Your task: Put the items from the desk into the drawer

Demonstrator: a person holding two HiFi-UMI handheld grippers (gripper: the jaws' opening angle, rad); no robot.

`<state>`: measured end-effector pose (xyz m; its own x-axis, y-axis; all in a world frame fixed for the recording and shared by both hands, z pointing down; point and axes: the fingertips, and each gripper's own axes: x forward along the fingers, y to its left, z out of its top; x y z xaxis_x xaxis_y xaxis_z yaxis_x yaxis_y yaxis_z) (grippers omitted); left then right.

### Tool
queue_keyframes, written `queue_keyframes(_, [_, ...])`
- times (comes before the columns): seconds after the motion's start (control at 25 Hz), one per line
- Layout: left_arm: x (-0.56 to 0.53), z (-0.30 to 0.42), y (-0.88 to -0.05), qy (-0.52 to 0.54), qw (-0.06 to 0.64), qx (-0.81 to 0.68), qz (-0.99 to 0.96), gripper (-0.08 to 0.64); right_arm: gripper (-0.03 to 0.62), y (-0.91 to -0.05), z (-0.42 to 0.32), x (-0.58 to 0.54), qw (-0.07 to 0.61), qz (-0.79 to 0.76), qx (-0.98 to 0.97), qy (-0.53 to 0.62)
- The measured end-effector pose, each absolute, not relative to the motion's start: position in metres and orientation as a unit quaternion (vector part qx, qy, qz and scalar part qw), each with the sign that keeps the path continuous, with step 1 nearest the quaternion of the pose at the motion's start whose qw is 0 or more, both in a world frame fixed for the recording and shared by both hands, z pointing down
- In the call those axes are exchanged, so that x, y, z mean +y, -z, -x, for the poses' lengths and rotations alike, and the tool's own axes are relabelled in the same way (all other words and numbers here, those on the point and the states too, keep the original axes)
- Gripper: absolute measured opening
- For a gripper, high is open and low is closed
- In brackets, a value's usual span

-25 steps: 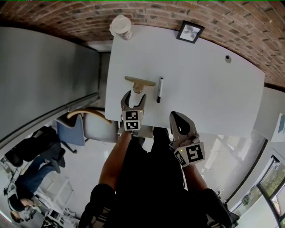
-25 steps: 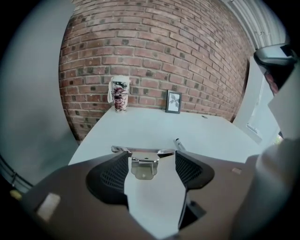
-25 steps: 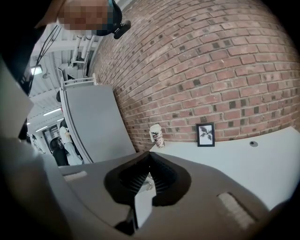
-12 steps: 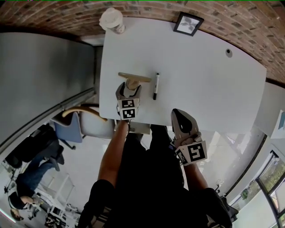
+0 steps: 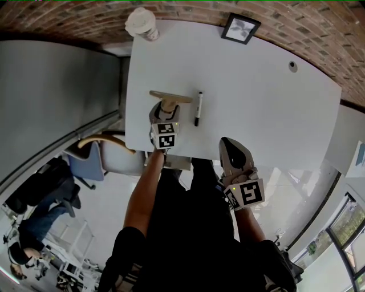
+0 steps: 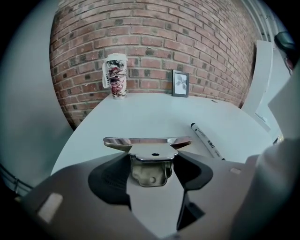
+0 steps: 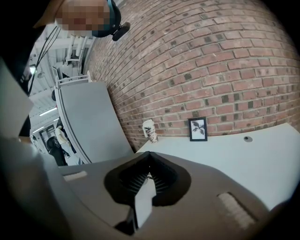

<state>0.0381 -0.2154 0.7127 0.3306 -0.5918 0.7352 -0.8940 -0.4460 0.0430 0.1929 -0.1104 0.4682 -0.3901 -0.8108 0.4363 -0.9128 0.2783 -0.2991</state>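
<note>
White desk (image 5: 256,102) against a brick wall (image 5: 171,11): at its far left corner stands a lidded paper cup (image 5: 142,24) with a printed sleeve, its lid on and its contents out of sight. Along the same back edge a small black picture frame (image 5: 240,28) holds a plant print, and a round cable port (image 5: 292,67) sits in the desk top farther right.

Near the front left edge lies a metal clip (image 6: 149,150), shiny and silver in the left gripper view. It has a long flat bar across its far side and a short rounded tab with a small hole facing the person. A black marker (image 5: 197,108) lies just to its right, not touching it.

The left gripper (image 5: 165,111) points down at the clip, its jaws parted with the tab between them. They have just been closing and now stand close on both sides, with no firm press to be seen.

The right gripper (image 5: 231,145) hangs off the desk's front edge, well apart from the clip, its fingertips brought together on nothing.
</note>
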Motion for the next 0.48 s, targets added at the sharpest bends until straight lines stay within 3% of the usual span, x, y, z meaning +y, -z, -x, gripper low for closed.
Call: queue_keyframes(0.48, [-0.212, -0.039, -0.702, -0.319, 0.219, -0.473, -0.792, 0.301, 0.005, -0.461, -0.195, -0.106, 0.087, -0.533, -0.804, -0.247])
